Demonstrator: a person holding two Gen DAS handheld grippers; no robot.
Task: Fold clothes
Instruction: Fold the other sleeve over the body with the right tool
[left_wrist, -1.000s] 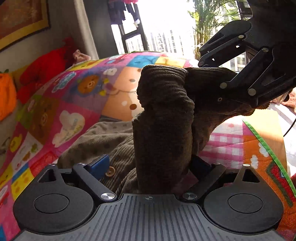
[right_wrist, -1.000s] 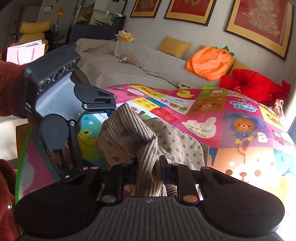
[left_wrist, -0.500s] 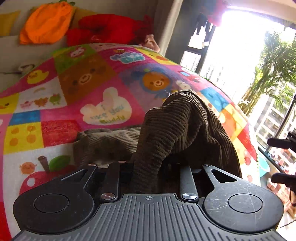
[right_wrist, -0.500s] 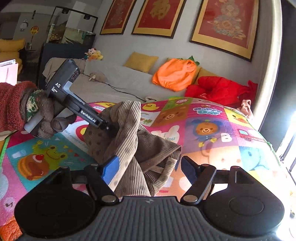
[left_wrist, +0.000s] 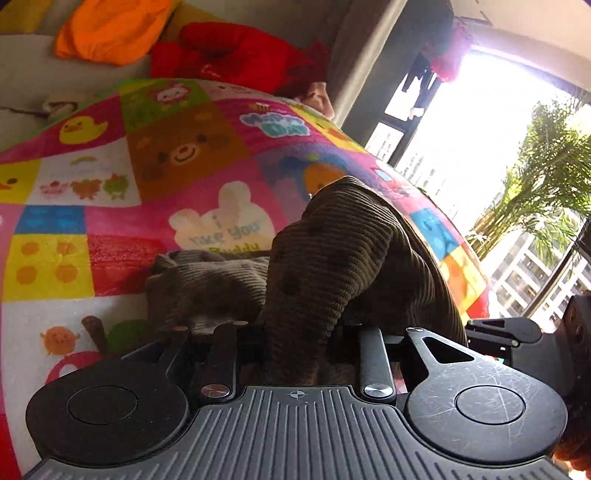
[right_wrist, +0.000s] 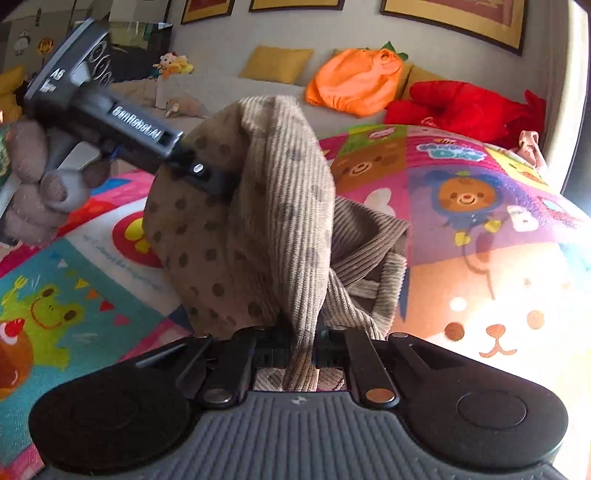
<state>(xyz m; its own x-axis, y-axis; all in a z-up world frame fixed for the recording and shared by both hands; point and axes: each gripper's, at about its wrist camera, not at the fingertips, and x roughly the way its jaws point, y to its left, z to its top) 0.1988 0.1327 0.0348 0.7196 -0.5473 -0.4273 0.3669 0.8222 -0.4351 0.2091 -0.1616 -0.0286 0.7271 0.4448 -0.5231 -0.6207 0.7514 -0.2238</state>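
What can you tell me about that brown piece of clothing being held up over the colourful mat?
The brown corduroy garment looks soft and ribbed, with darker dots on its lining. It is bunched and lifted, one part still trailing on the patchwork play mat. The right tool is shut on a hanging fold. The left tool grips another bunch, its jaws opening slightly with cloth between them. No buttons show.

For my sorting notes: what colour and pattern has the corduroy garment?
Brown corduroy garment, ribbed, with darker brown dots; clearest in the right wrist view.
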